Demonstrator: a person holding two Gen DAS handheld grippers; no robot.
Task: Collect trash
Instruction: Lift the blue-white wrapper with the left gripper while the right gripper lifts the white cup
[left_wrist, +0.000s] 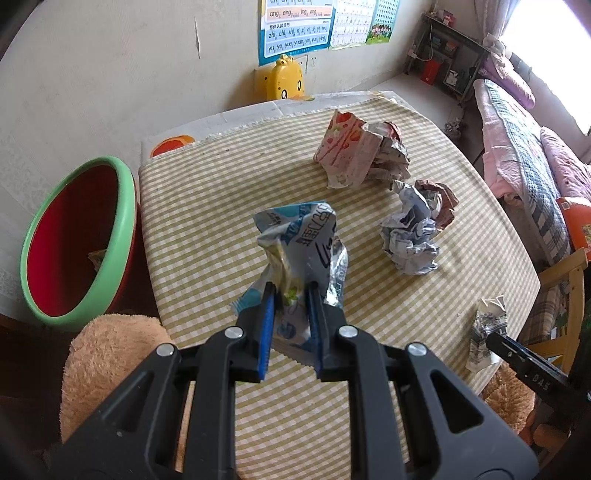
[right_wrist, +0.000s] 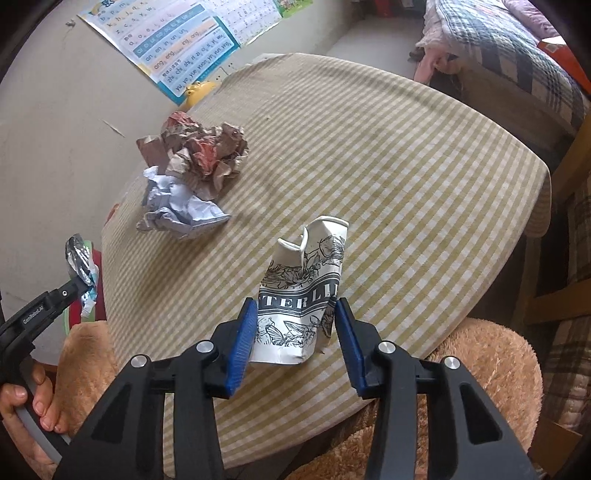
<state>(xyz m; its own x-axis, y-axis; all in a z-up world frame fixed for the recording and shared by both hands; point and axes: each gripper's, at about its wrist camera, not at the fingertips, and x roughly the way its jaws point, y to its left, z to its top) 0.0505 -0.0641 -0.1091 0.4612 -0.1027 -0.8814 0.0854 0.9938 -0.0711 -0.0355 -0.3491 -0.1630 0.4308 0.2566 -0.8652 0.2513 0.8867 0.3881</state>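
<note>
Left tool (left_wrist: 290, 291) clamped on crumpled blue-and-silver snack wrapper (left_wrist: 301, 251) — right tool (right_wrist: 295, 314) half-wide around crushed black-and-white paper cup (right_wrist: 304, 295), not yet pinched; two crumpled paper wads (left_wrist: 415, 229) beyond, uncollected — red green-rimmed bin (left_wrist: 79, 240) leftward.

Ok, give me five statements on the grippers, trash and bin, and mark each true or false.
1. The left gripper is shut on the blue wrapper. True.
2. The crushed cup sits between the right gripper fingers. True.
3. The bin stands on the table. False: it stands beside the table.
4. No trash is left on the table apart from the cup. False: crumpled paper still lies there.
5. The cup stands whole. False: it is crushed.
</note>
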